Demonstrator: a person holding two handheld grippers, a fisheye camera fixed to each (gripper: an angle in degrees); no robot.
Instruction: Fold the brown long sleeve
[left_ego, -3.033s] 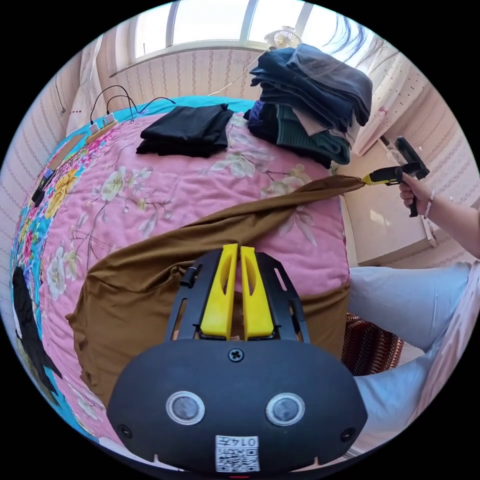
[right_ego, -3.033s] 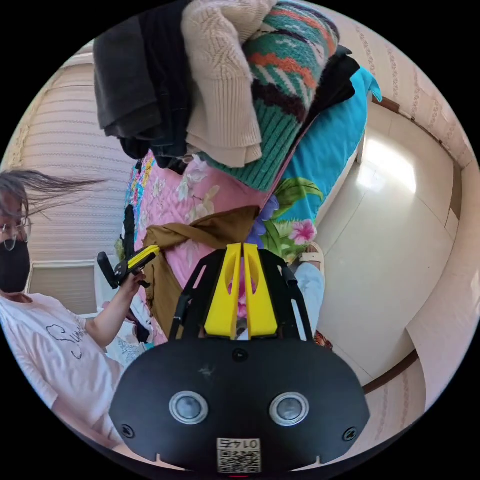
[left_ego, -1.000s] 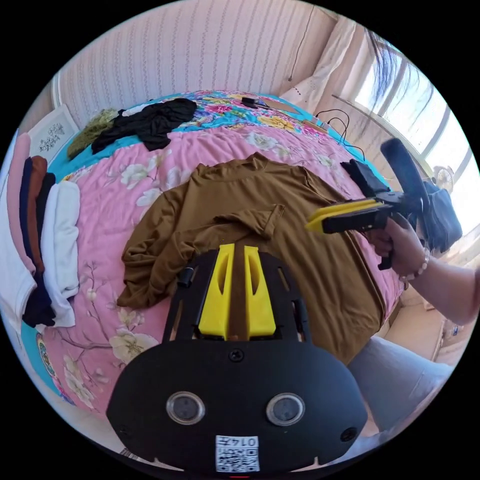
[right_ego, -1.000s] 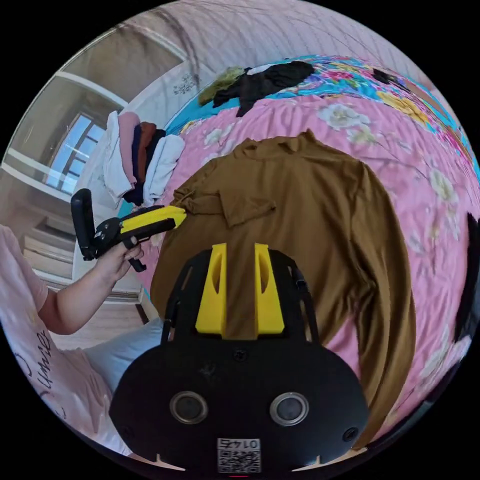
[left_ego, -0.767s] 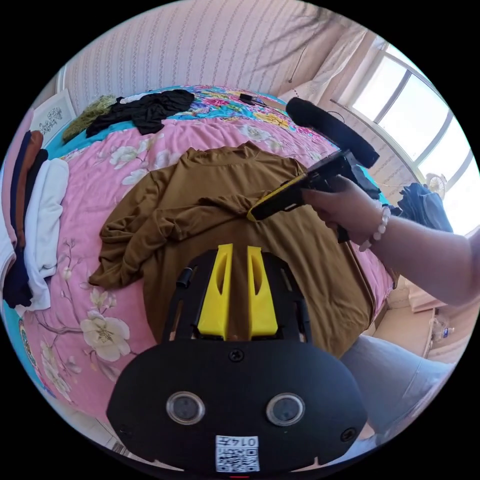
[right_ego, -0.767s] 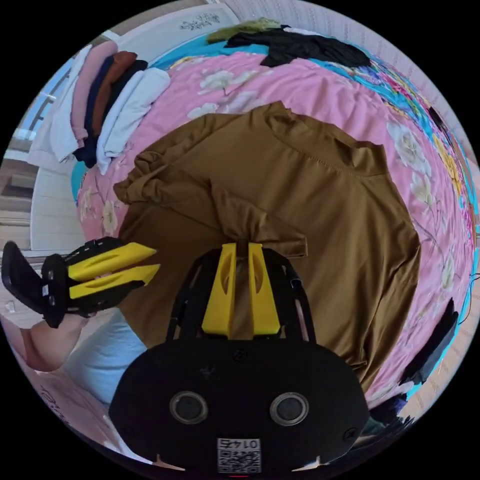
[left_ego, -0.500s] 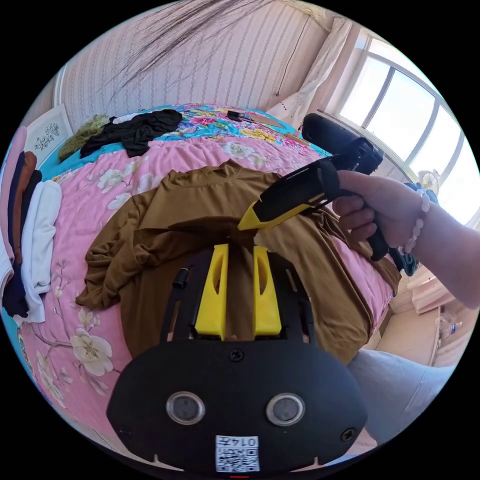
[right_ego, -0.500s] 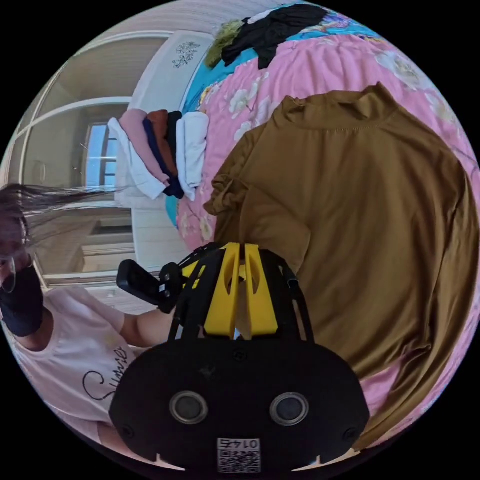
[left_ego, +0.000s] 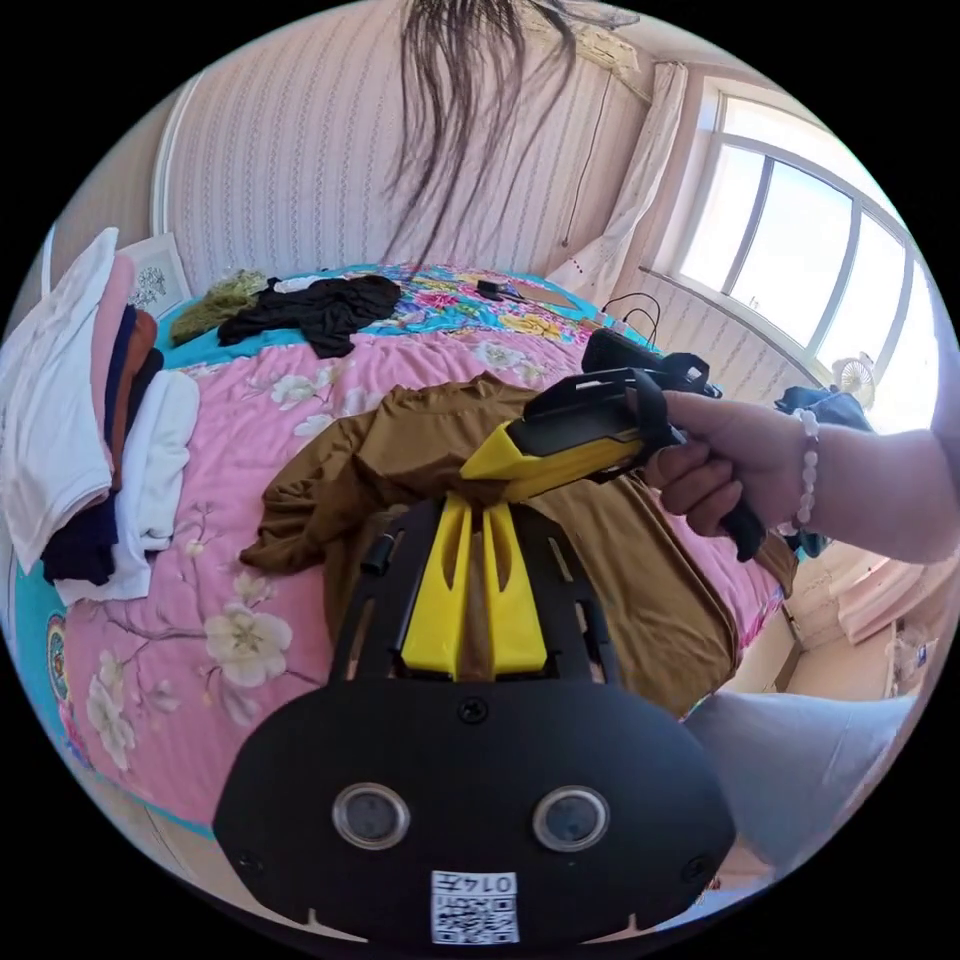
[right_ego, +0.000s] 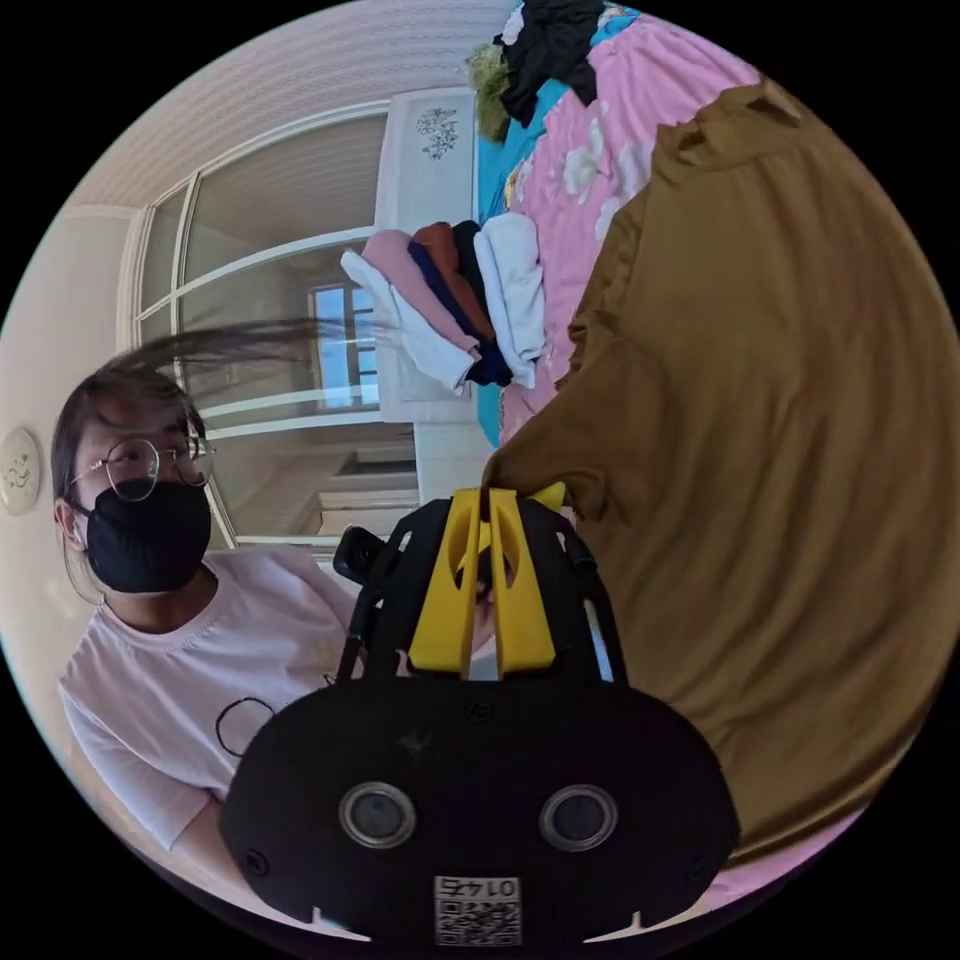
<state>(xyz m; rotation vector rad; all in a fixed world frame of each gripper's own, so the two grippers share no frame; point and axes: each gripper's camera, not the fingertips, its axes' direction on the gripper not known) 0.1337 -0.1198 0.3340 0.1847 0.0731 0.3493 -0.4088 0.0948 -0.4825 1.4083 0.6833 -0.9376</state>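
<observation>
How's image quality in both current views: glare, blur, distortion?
Left gripper view: the window is blown out white, the brown long sleeve and the right claw are sharp, and fisheye bends the wall lines. Right gripper view: rolled sideways, with soft indoor light; the shirt is evenly lit, and loose hair smears into a streak, probably from motion.

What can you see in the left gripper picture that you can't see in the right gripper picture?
The left gripper view alone has the big sunny window, cables by the wall, and the hand holding the right gripper, whose tips meet the left gripper. The right gripper view alone has the person's white T-shirt. Both share the brown long sleeve on the pink bedspread, the stack of folded clothes and the black garment.
</observation>
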